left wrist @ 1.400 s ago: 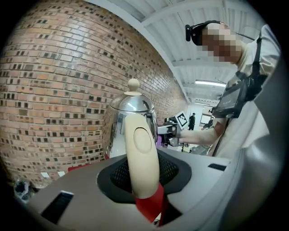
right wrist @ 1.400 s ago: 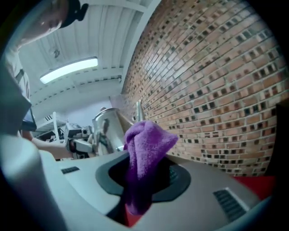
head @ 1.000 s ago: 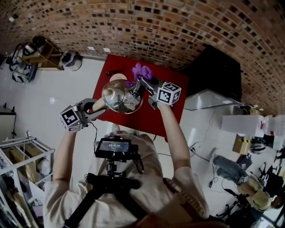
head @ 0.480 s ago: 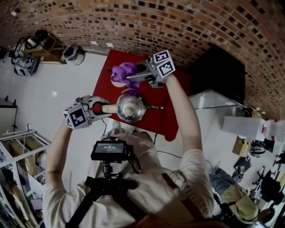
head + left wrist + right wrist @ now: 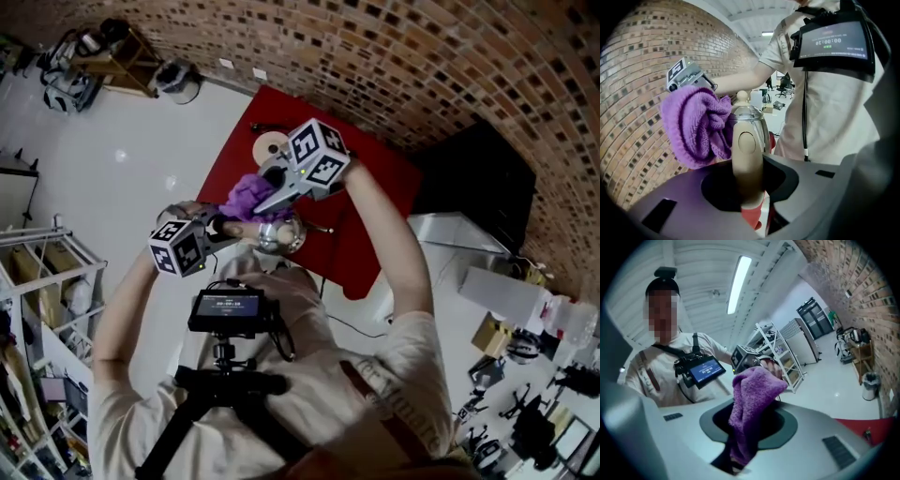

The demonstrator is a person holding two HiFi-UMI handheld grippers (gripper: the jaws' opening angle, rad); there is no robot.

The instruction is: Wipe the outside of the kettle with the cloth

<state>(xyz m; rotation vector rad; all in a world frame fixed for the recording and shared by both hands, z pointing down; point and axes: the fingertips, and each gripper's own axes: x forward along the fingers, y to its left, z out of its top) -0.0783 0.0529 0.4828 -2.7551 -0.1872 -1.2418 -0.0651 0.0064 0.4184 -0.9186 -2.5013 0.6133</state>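
The steel kettle (image 5: 279, 234) with a beige knob hangs above the red table (image 5: 370, 192). My left gripper (image 5: 223, 228) is shut on its beige handle (image 5: 746, 154), seen upright between the jaws in the left gripper view, with the kettle body (image 5: 752, 123) behind it. My right gripper (image 5: 267, 199) is shut on the purple cloth (image 5: 246, 199). The cloth (image 5: 693, 124) lies bunched against the kettle's side next to the handle. In the right gripper view the cloth (image 5: 752, 404) rises from the jaws of the right gripper (image 5: 740, 451) and hides the kettle.
A white round disc (image 5: 272, 148) lies on the far part of the table. A black cabinet (image 5: 478, 178) stands to the right against the brick wall. Metal shelving (image 5: 37, 272) is at the left. My chest-mounted screen (image 5: 227, 309) is below the kettle.
The right gripper has swung the cloth from the far side of the table in to the kettle's handle side. The kettle has come down and nearer to my body.
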